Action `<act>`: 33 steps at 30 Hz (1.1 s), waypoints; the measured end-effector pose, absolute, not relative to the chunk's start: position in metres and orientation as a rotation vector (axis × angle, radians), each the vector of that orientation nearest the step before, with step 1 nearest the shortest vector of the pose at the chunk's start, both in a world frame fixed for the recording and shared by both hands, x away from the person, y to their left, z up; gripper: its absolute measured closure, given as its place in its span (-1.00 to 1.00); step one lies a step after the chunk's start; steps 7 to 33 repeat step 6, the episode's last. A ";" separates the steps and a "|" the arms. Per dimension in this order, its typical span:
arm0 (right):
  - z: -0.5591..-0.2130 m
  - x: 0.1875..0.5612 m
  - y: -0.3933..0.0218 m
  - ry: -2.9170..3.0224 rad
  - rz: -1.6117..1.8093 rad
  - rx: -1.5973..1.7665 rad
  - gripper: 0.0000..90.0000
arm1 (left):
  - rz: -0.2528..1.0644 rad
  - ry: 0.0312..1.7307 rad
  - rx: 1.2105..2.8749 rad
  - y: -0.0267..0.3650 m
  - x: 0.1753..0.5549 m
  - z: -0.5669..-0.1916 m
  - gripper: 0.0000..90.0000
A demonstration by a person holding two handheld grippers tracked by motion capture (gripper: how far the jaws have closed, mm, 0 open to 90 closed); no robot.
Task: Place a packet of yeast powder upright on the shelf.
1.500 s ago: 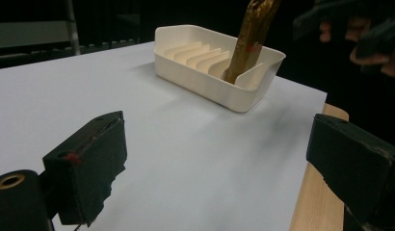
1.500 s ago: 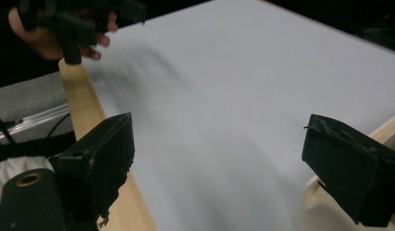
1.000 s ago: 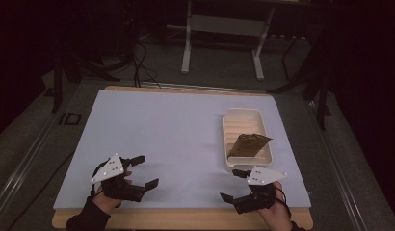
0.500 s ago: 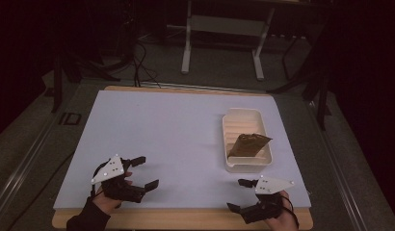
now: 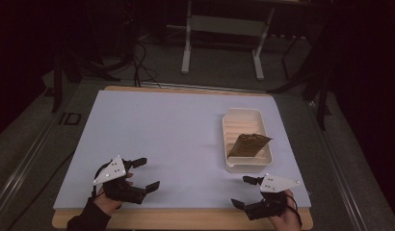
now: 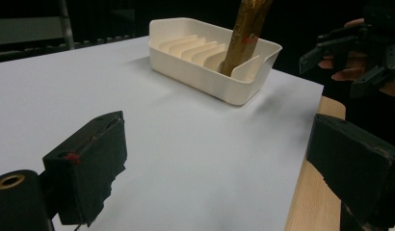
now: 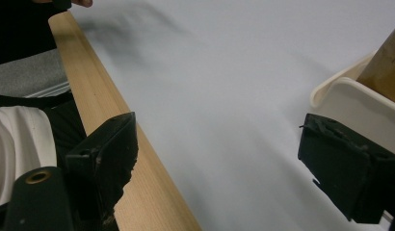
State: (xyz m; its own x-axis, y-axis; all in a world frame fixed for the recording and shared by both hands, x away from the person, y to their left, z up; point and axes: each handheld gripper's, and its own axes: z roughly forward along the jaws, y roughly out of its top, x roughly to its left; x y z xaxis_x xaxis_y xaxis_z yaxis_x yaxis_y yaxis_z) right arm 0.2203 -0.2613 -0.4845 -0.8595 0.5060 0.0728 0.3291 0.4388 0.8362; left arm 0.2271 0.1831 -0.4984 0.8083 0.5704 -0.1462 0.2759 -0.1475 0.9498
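**Resting Wide Beside the Cream Tray**

Hovering at the near edge of the table point(image 5: 186, 144), both grippers stand with jaws spread wide and nothing between them. The right gripper point(image 5: 243, 191) sits just below the cream tray point(image 5: 230, 126), close to its near short wall; the left gripper point(image 5: 143, 174) lies well apart from the tray, toward the table's near left corner.

From above, the brown packet point(image 5: 248, 144) looks like a flat shape lying across the tray's near end. The left gripper view shows what that hides: the packet point(image 6: 243, 33) leans steeply upright against the ribbed floor of the tray point(image 6: 195, 72), rising above the rim. That view also catches the right gripper point(image 6: 345, 53) beyond the tray's far side. The right gripper view shows the tray's rounded corner point(image 7: 335, 91) just behind its right-hand jaw, and the wooden lip point(image 7: 109, 120) of the table running under its other jaw.

Left of the tray, the pale sheet lies bare across to the far edge.
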 end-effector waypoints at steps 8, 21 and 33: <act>-0.485 0.222 -0.264 2.497 1.382 0.748 -0.69 | 0.284 0.665 1.741 0.183 0.227 -0.500 -0.83; -0.485 0.222 -0.264 2.497 1.382 0.748 -0.69 | 0.284 0.665 1.741 0.183 0.227 -0.500 -0.83; -0.485 0.222 -0.264 2.497 1.382 0.748 -0.69 | 0.284 0.665 1.741 0.183 0.227 -0.500 -0.83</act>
